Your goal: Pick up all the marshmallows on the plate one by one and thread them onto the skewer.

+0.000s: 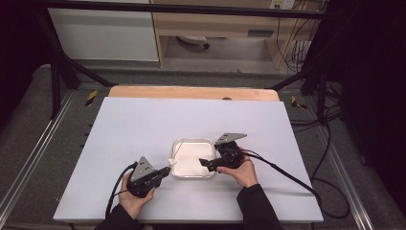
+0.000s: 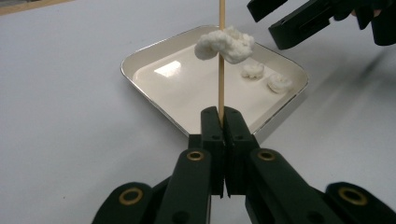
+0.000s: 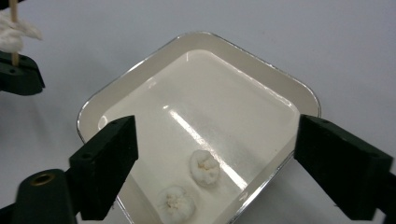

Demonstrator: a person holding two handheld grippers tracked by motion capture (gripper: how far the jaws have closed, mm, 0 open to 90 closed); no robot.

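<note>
At a white counter (image 1: 143,129), a person works two hand-held grippers over a shallow cream tray (image 1: 178,143) set near the middle of the surface. The left gripper (image 2: 219,114) has its jaws pressed together on the lower end of a thin wooden skewer (image 2: 221,60), which stands nearly upright along the jaws' own line; a white puffed piece (image 2: 225,44) is already threaded partway up the stick, above the tray's left edge. In the high view the left gripper (image 1: 165,171) sits at the tray's near-left corner, while the right gripper (image 1: 207,163) reaches in from the tray's right side.

The right gripper's jaws stand spread wide with nothing between them, one jaw on each side of the tray as seen in the right gripper view. Two loose white puffed pieces (image 3: 204,168) lie side by side on the tray floor, just below and between those open jaws, toward the tray's near-right corner. The right hand (image 1: 244,172) is plainly the nearer one to them; the skewer lies across the tray, to the left of the loose pieces.

The coming move likely turns on that gap: the right jaws would drop onto one loose piece, close on it, then carry it leftward to the skewer's upright tip, meeting the stick along its long axis.
</note>
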